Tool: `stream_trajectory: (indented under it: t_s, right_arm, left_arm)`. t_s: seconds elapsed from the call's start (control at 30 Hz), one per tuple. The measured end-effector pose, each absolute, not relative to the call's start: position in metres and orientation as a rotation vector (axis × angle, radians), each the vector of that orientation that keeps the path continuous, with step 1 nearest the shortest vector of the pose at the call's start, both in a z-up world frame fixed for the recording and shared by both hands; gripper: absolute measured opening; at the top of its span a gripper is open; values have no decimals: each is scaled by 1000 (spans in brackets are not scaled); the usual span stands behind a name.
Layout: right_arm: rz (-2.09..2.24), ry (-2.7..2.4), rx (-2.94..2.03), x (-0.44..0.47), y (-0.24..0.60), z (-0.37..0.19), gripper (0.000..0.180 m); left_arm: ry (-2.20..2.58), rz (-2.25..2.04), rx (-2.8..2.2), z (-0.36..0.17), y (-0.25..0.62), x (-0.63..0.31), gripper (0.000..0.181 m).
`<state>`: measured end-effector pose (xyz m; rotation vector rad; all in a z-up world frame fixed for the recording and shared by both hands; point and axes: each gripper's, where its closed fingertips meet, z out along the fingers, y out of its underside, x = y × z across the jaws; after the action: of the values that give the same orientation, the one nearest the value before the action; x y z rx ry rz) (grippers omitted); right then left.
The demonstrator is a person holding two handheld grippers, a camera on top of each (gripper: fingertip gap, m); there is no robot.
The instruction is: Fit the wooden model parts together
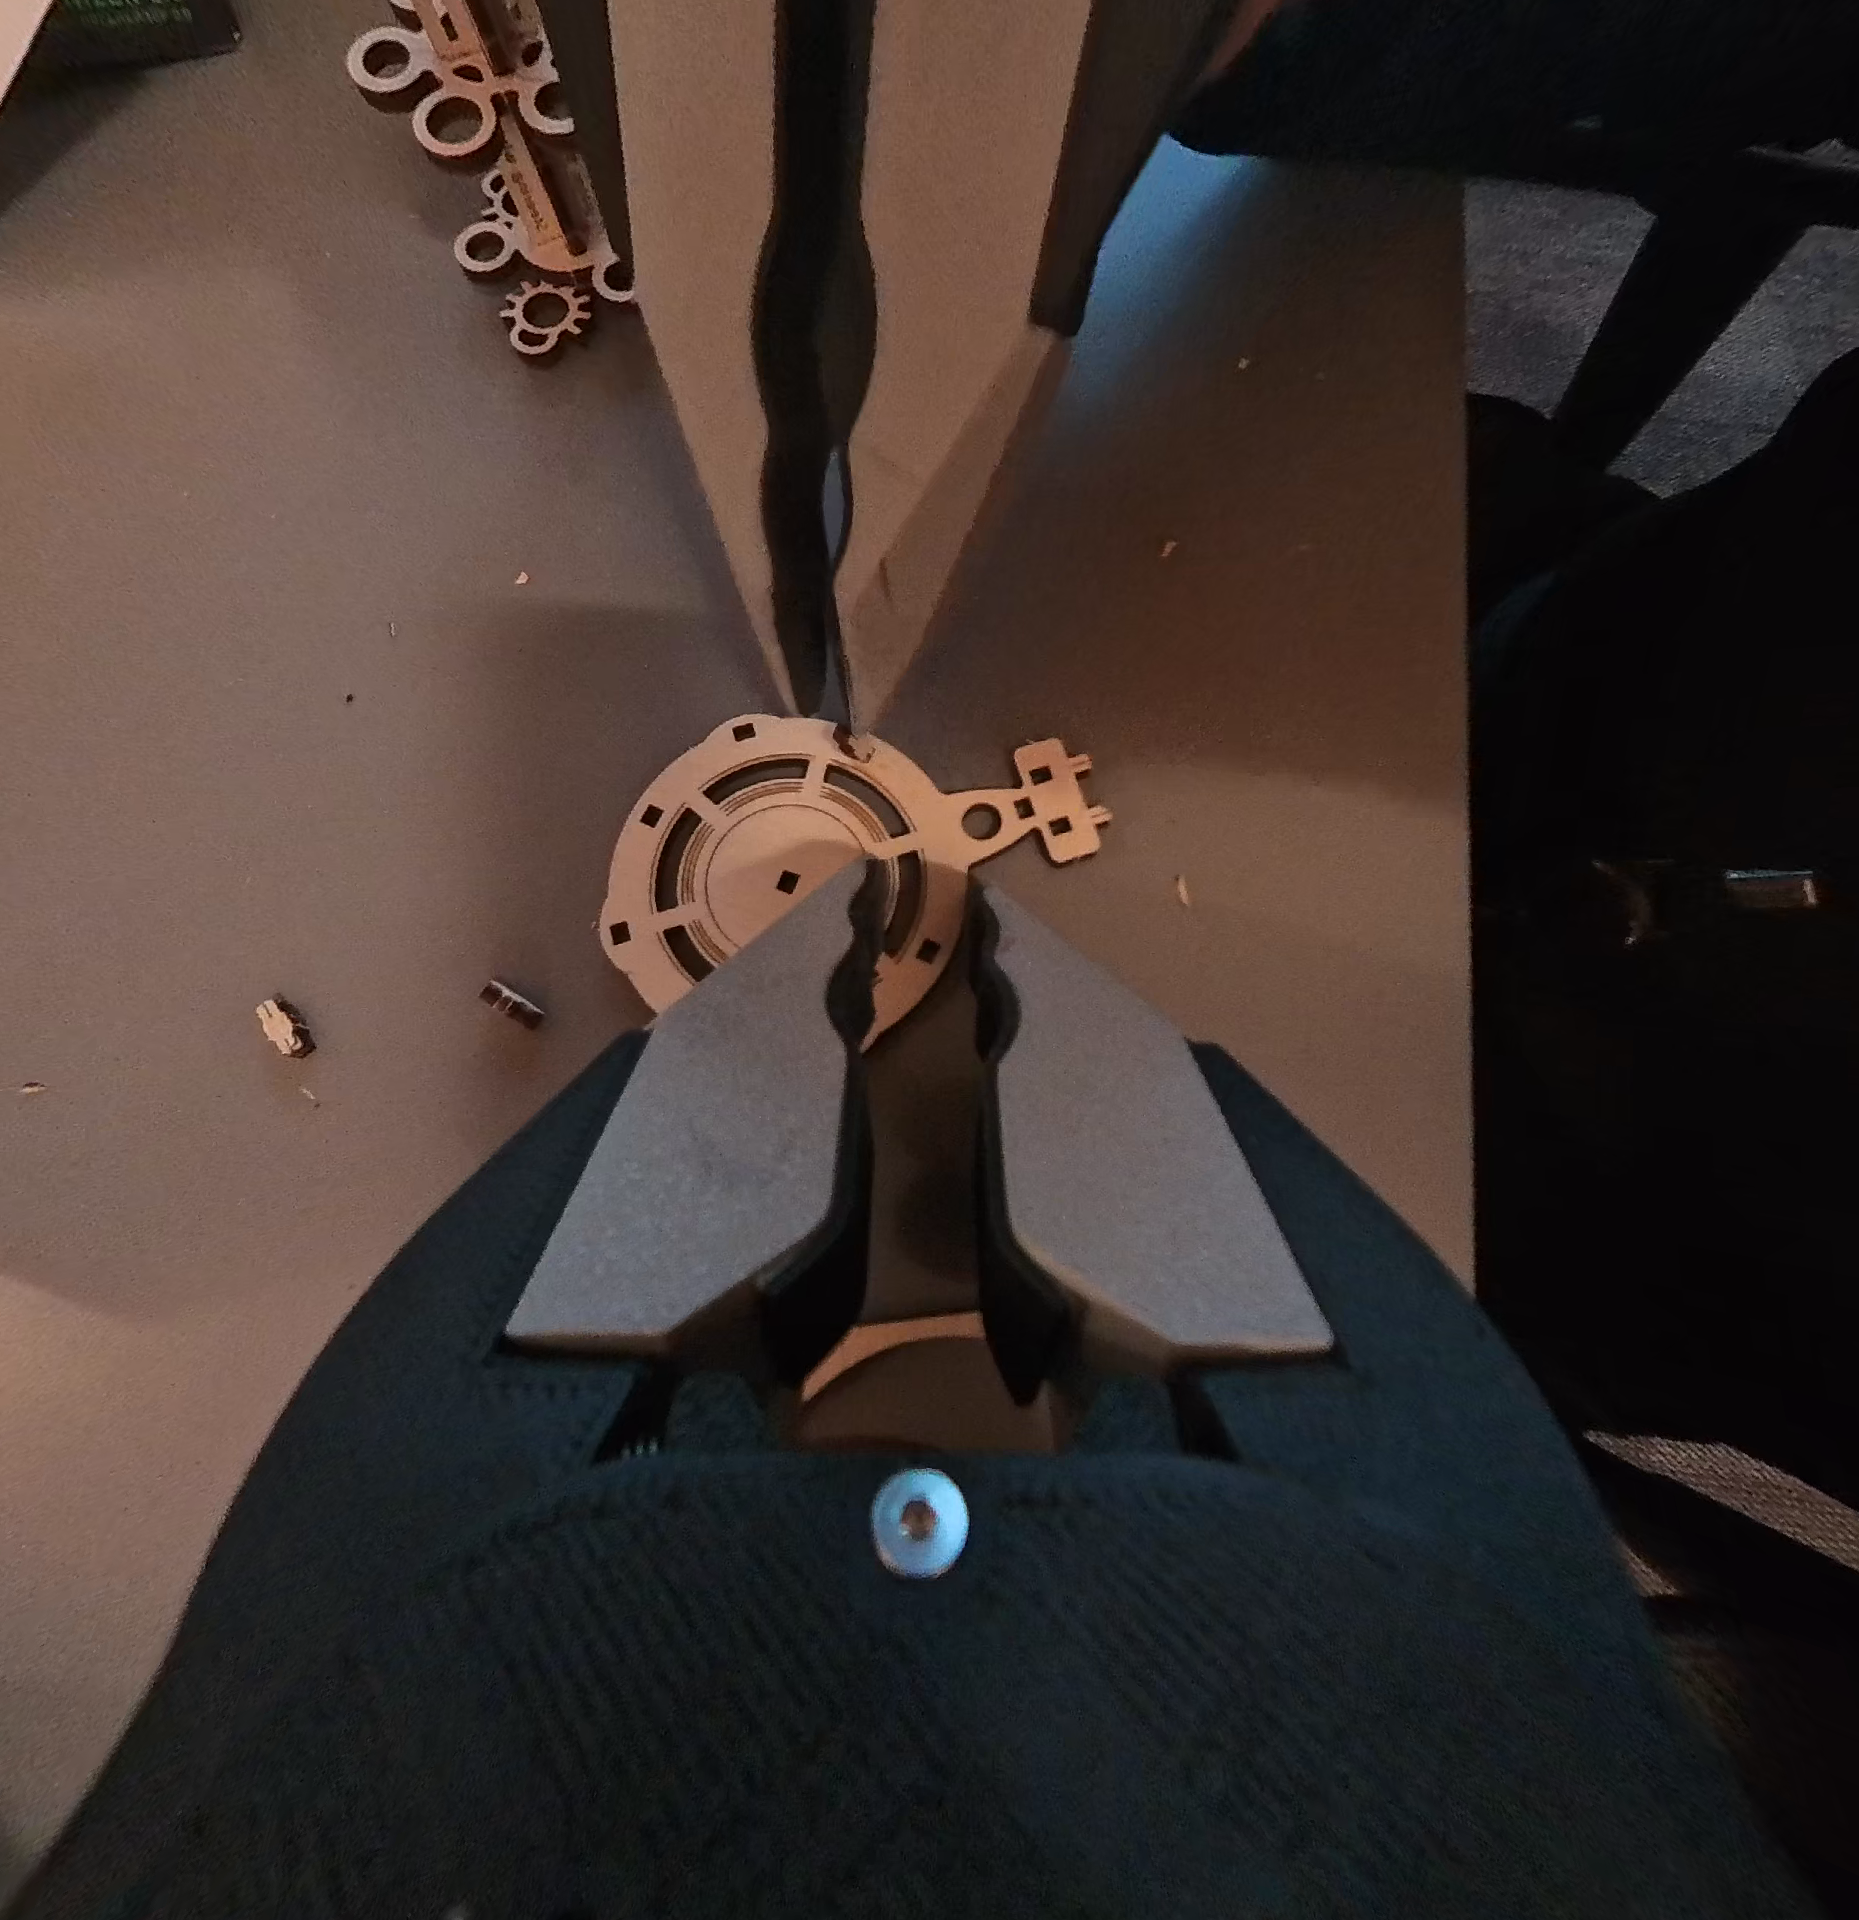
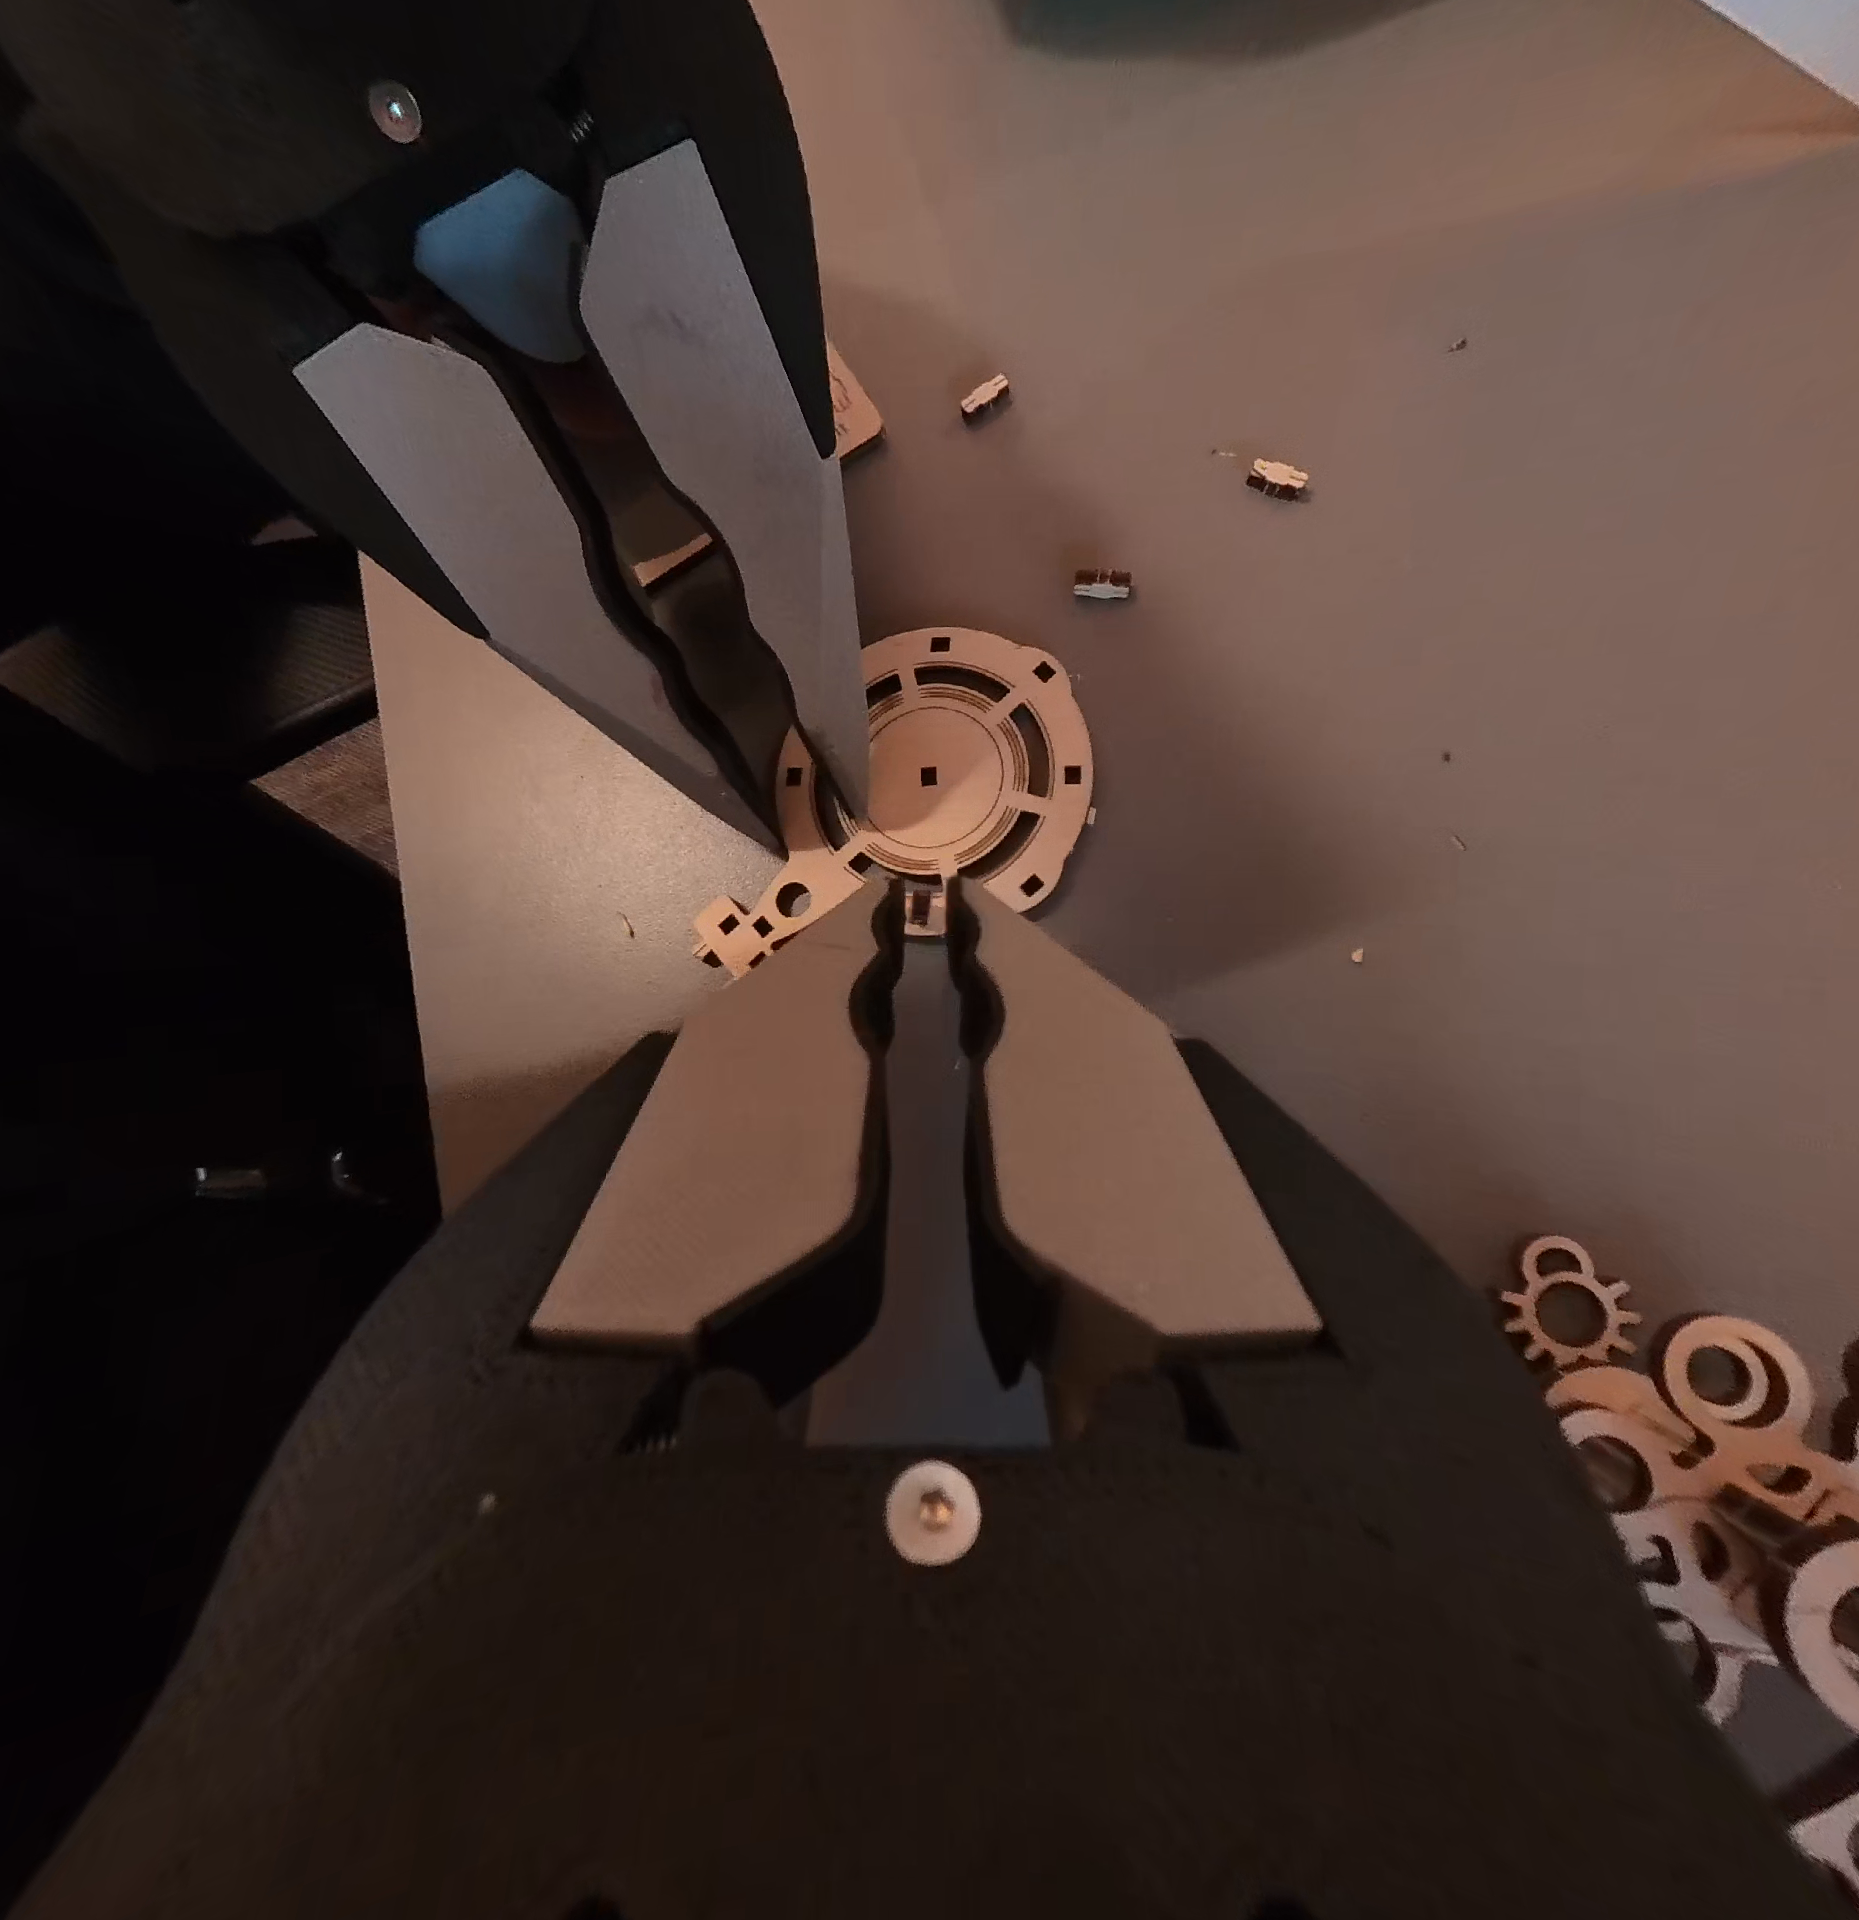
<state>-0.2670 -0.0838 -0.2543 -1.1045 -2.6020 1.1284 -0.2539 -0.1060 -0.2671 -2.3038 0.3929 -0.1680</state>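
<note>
A round wooden disc (image 1: pixel 759 862) with curved slots and a key-shaped arm (image 1: pixel 1050 810) lies low over the grey table near its edge. My left gripper (image 1: pixel 920 883) is shut on the disc's near rim. In the right wrist view the disc (image 2: pixel 935 748) sits just beyond my right gripper (image 2: pixel 922 896), which is shut on a small wooden peg (image 2: pixel 920 912) at the disc's rim. In the left wrist view the right gripper (image 1: pixel 837 712) comes down from above and holds the peg (image 1: pixel 857 744) at a notch in the far rim. The left gripper (image 2: pixel 816 800) enters the right wrist view from the upper left.
Small loose pegs (image 1: pixel 284 1027) (image 1: pixel 511 1003) (image 2: pixel 1280 476) (image 2: pixel 1101 585) lie on the table. A pile of ring-shaped and gear-like wooden parts (image 1: pixel 489 135) (image 2: pixel 1735 1455) sits off to one side. The table edge (image 1: pixel 1465 727) (image 2: pixel 395 831) runs close by, with dark space beyond. Both grippers' tips are close together, under 4 cm apart.
</note>
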Motion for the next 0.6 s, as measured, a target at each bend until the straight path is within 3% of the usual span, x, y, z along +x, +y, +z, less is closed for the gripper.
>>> stream_trajectory:
  t_s: [0.6]
  right_arm:
    - [1091, -2629, -1093, -266, -86, -262, 0]
  left_arm:
    - [396, -156, -2303, -267, -106, -254, 13]
